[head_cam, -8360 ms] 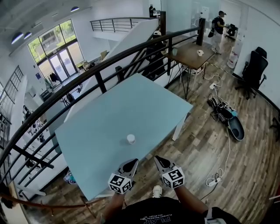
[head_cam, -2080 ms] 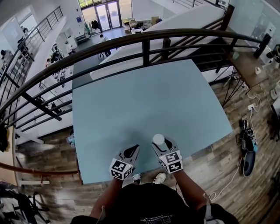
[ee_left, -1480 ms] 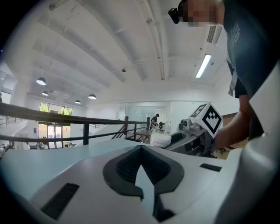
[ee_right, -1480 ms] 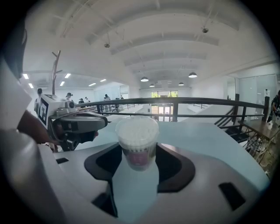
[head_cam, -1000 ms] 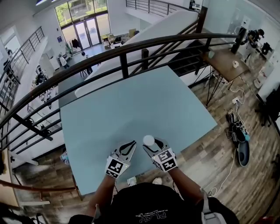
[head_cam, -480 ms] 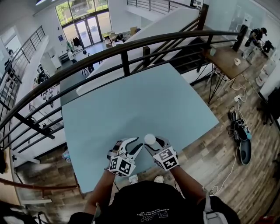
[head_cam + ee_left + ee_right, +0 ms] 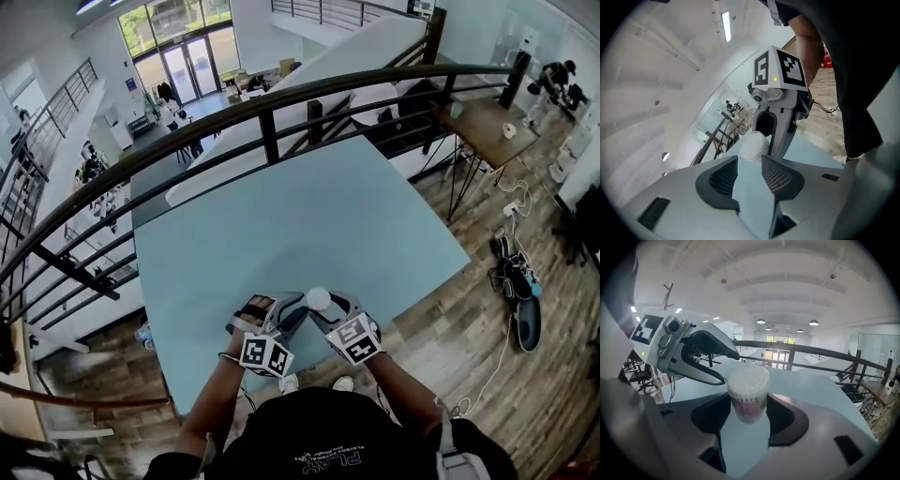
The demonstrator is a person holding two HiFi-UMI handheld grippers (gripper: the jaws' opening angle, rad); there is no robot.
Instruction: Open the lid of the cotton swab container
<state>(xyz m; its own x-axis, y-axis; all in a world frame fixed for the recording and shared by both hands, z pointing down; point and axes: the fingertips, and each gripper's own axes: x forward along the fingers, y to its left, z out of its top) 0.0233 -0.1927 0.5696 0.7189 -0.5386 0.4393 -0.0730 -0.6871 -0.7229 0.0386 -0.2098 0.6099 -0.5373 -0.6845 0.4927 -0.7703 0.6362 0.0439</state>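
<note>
The cotton swab container [image 7: 747,392] is a small clear tub packed with white swab tips, with a pink label low on it. My right gripper [image 7: 748,405] is shut on its lower body and holds it upright above the table's near edge. In the head view the container [image 7: 318,299] shows as a white disc between both grippers. My left gripper [image 7: 289,314] comes in from the left. Its jaws are opening, with nothing between the pads. In the left gripper view the container [image 7: 752,146] sits just beyond the left gripper [image 7: 749,161]. The lid is hard to make out.
The light blue table [image 7: 281,216] spreads ahead, and its near edge runs under my hands. A black railing [image 7: 272,103] curves behind it. Wooden floor with cables and a power strip [image 7: 502,272] lies to the right. A small table [image 7: 478,117] stands further back.
My left gripper has swung in from the left until its tips are beside the container, and its jaws have spread apart. The right gripper still holds the container in the same spot.
</note>
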